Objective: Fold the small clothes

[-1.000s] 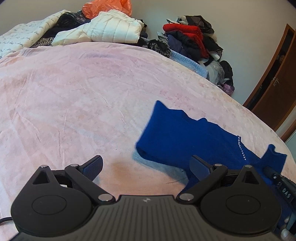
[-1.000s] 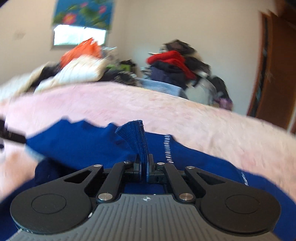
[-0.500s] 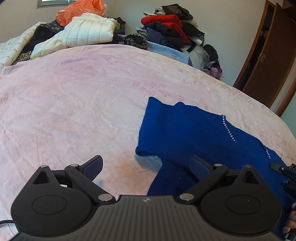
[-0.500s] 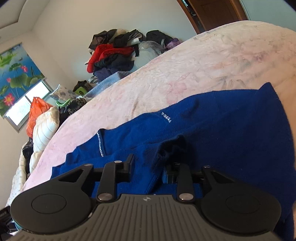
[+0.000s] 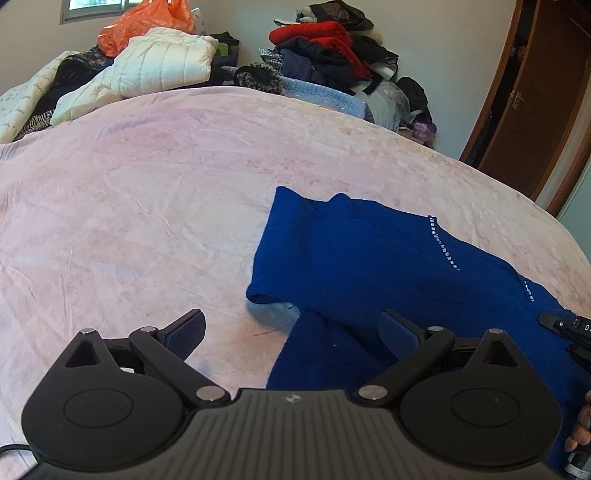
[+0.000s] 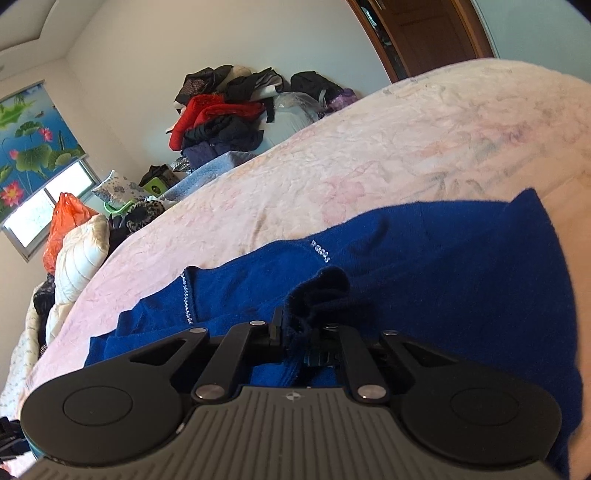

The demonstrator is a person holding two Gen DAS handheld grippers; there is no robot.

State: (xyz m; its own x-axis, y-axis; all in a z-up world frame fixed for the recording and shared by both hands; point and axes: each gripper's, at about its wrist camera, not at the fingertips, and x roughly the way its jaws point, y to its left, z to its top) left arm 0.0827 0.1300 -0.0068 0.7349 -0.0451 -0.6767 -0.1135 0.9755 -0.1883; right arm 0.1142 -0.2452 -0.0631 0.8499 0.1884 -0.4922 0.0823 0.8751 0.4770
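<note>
blue sweater spread on the pink bed, right gripper pinching a fold

a blue sweater (image 5: 354, 258) lies on the pink blanket (image 5: 147, 206) that covers the bed, toward its right and near side, with one part folded over and a line of small rhinestones (image 5: 443, 247) running across it. the left gripper (image 5: 291, 328) hovers low over the sweater's near left edge with its jaws spread wide and nothing between them; its right finger sits above blue fabric, its left finger above bare blanket. the right gripper (image 6: 295, 332) is clenched on a bunched fold of the sweater (image 6: 424, 266), the cloth puckering up between its fingers. at the far edge of the bed are heaps of other laundry: a white quilted jacket (image 5: 155, 70), an orange plastic bag (image 5: 147, 22), and a pile of red and dark clothes (image 5: 325, 48). a brown wooden door (image 5: 535, 110) stands at the right.
</note>
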